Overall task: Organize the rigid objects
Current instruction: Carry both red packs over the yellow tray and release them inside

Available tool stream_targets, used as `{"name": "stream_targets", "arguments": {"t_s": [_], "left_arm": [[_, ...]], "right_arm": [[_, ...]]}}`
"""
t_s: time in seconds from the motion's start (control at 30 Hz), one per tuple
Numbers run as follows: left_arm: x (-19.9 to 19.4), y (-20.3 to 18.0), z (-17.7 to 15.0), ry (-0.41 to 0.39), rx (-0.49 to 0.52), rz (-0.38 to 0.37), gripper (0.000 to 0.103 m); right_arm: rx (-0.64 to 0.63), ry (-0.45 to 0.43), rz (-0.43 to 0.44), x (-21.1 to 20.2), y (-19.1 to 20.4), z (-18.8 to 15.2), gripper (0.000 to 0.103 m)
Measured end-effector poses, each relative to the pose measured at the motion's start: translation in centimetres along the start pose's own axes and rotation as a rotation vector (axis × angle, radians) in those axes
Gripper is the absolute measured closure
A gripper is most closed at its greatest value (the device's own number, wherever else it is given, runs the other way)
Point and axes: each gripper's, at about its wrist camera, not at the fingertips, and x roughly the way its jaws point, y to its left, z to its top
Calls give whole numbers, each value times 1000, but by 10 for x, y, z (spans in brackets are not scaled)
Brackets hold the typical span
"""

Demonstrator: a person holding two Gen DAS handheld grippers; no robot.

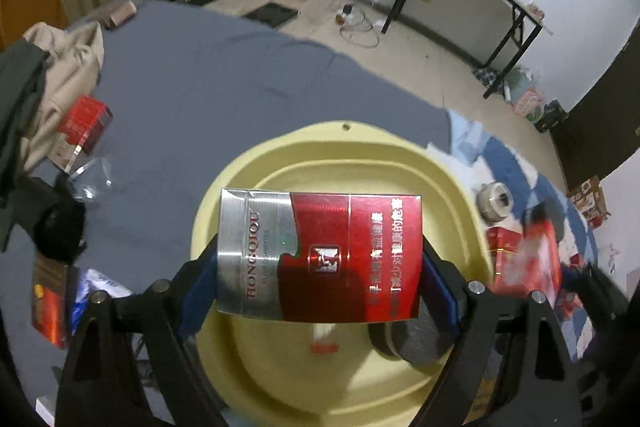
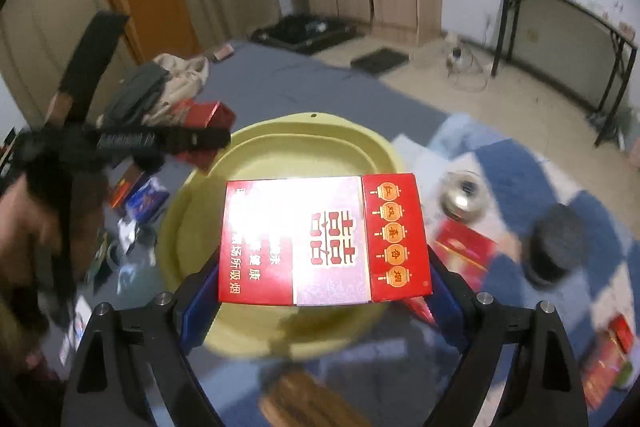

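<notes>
The left gripper [image 1: 320, 251] is clamped on a red-and-silver cigarette pack [image 1: 320, 255], held over the yellow basin [image 1: 248, 163]. The right gripper [image 2: 325, 241] grips a red-and-white pack [image 2: 325, 241] above the same basin [image 2: 280, 143]. Only the right view shows the left gripper itself — a blurred dark shape at nine o'clock. Both grippers angle downward; a metal tin [image 1: 495, 202] lies at three o'clock.

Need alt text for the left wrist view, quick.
The left gripper clamps a red and silver cigarette pack sideways between its blue-padded fingers, above a pale yellow basin. The basin sits on a grey sheet strewn with other red packs.
</notes>
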Motion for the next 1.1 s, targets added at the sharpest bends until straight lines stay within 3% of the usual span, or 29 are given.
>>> {"name": "stream_targets", "arguments": {"t_s": [0.1, 0.27, 0.37, 0.53, 0.57, 0.63, 0.9, 1.1], "left_arm": [[23, 4, -1, 50, 13, 36, 15], [41, 14, -8, 84, -26, 20, 15], [44, 12, -9, 86, -28, 33, 15], [41, 18, -7, 83, -73, 25, 14], [38, 19, -5, 78, -83, 20, 12], [26, 18, -2, 48, -100, 11, 0], [-22, -39, 0, -32, 20, -32, 0], [-36, -112, -30, 9, 143, -124, 0]], "right_arm": [[-18, 75, -4, 42, 0, 26, 13], [-22, 162, -29, 105, -2, 54, 13], [-37, 175, -42, 128, -4, 57, 13], [-34, 169, -30, 133, 0, 59, 12], [-34, 159, -30, 129, 1, 56, 9], [-32, 125, -23, 117, 4, 50, 2], [55, -23, 25, 25, -13, 19, 0], [210, -124, -31, -73, -82, -48, 0]]}}
